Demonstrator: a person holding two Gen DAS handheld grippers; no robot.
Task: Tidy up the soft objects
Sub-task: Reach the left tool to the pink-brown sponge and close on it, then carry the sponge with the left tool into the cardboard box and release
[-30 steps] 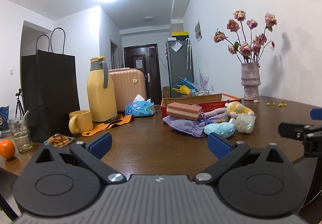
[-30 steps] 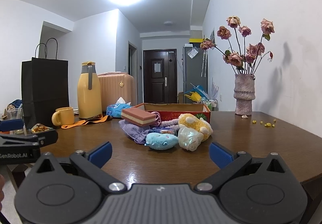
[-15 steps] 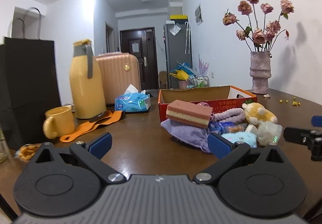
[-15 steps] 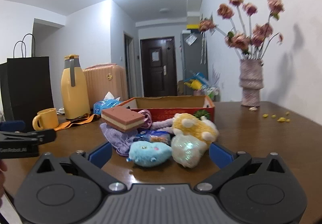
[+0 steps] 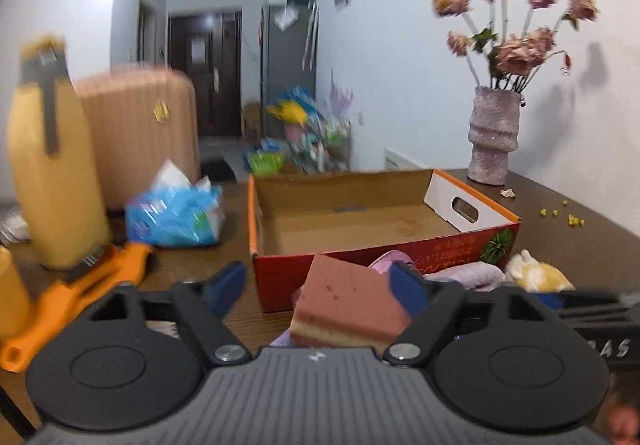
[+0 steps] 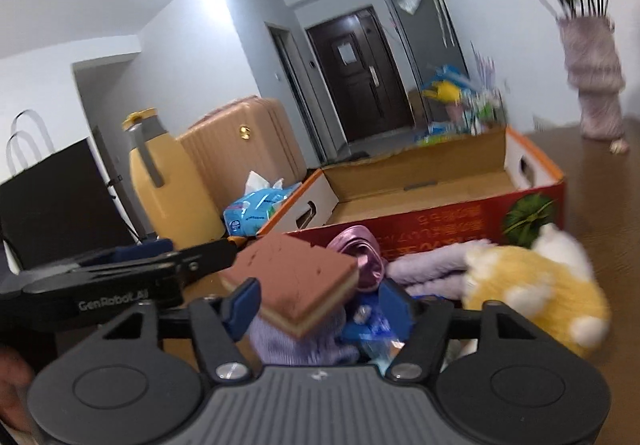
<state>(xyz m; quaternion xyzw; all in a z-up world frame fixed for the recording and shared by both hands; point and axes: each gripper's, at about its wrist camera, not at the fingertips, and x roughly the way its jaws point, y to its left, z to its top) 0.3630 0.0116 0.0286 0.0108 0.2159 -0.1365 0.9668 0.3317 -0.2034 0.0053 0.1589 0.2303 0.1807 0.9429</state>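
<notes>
A pink layered sponge [image 5: 352,305] lies on a purple cloth [image 6: 296,349] in front of the open red cardboard box [image 5: 360,265]. My left gripper [image 5: 314,287] is closing; the sponge sits between its fingers near the right one, and the left finger stands clear of it. My right gripper [image 6: 320,303] is also closing around the sponge [image 6: 296,277] and cloth, its pads not pressing. A yellow plush [image 6: 532,285] and a pink scrunchie [image 6: 360,245] lie beside them. The left gripper's side [image 6: 120,273] shows in the right wrist view.
A yellow thermos [image 5: 52,173], blue tissue pack [image 5: 176,209] and orange strap [image 5: 80,285] stand left of the box. A vase of dried flowers [image 5: 494,141] is at the back right by the wall. A black paper bag [image 6: 52,197] stands far left.
Both grippers have moved forward up to the pile of soft things, and their jaws have narrowed. The sponge now lies between the fingers. The right view has tilted.
</notes>
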